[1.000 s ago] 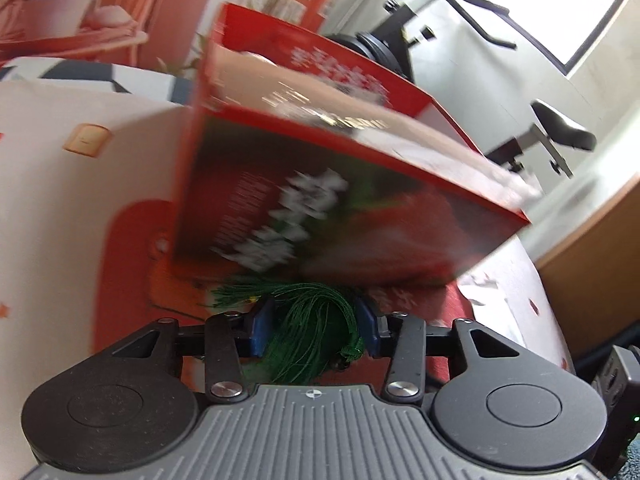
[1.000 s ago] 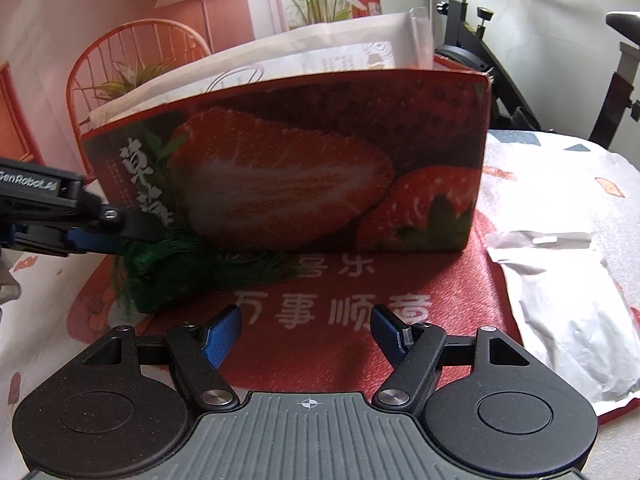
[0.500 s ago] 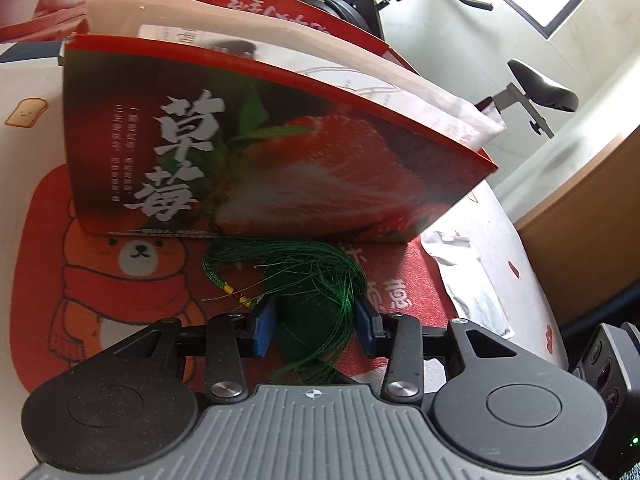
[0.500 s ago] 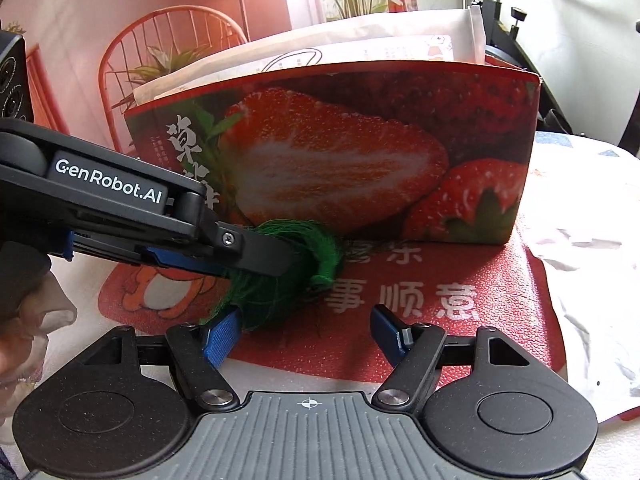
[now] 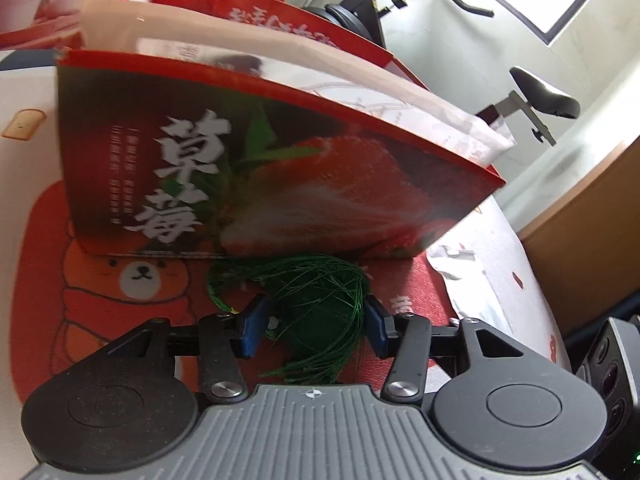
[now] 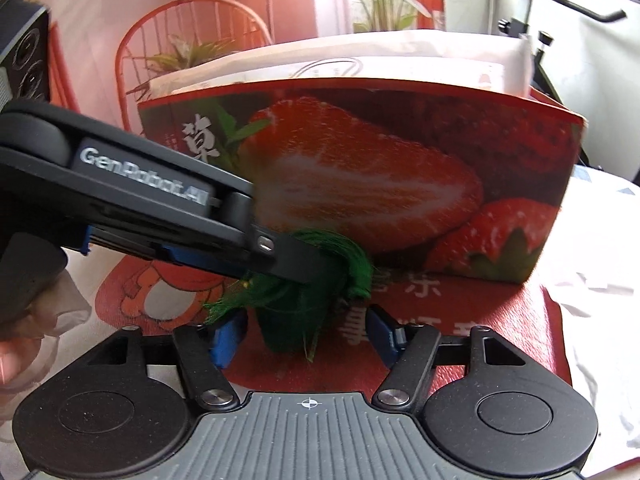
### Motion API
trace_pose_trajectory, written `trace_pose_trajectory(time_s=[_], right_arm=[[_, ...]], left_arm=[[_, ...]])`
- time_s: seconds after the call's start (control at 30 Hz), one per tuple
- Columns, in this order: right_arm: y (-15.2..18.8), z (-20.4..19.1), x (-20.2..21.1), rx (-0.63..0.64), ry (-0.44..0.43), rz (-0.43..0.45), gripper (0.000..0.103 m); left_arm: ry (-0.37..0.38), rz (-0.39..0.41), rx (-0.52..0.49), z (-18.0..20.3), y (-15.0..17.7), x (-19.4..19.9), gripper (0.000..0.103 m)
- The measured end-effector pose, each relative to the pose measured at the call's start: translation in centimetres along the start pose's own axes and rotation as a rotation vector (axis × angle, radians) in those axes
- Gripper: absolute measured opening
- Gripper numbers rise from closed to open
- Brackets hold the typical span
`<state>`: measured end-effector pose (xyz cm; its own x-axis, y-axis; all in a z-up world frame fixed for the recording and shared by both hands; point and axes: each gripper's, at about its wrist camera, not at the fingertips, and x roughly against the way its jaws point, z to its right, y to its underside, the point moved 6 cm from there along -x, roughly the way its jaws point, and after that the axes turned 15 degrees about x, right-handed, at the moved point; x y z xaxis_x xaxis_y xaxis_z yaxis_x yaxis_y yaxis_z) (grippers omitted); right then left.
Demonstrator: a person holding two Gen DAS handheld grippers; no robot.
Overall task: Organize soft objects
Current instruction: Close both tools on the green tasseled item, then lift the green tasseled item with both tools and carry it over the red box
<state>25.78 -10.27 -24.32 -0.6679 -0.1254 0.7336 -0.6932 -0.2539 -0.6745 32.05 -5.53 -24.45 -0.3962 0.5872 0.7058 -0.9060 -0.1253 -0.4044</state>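
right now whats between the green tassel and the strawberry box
Nothing stands between them: in the left wrist view the green tassel lies right at the foot of the strawberry box, on the red mat.

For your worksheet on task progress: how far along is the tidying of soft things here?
Done: white bags stand in the strawberry box. In hand: the green tassel between both grippers, jaws just adjusting. Left: boxing it, plus the white pouch on the mat.
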Motion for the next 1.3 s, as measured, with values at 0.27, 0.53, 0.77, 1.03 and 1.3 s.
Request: trace_pose_trajectory(time_s=[0.27,0.53,0.77,1.03,1.3], right_arm=[[-0.4,0.0,1.2,0.012,-0.006,0.027,0.045],[-2.3,-0.3,3.4,0.070,-0.002,0.090,0.044],[-4.6,-0.4,5.6,0.104,0.018,0.146,0.044],[-6.8,0.2,8.2,0.119,0.056,0.192,0.043],[-9.1,0.4,10.3,0.150,0.097,0.234,0.043]], left_arm=[[-0.018,0.034,-0.045,1.1,0.7,0.7,0.047],[-0.022,0.116,-0.052,2.1,0.2,4.2,0.047],[-0.012,0.171,-0.096,3.8,-0.6,7.3,0.047],[0.017,0.211,-0.144,6.2,-0.8,8.8,0.046],[0.047,0.257,-0.181,7.8,-2.1,10.0,0.047]])
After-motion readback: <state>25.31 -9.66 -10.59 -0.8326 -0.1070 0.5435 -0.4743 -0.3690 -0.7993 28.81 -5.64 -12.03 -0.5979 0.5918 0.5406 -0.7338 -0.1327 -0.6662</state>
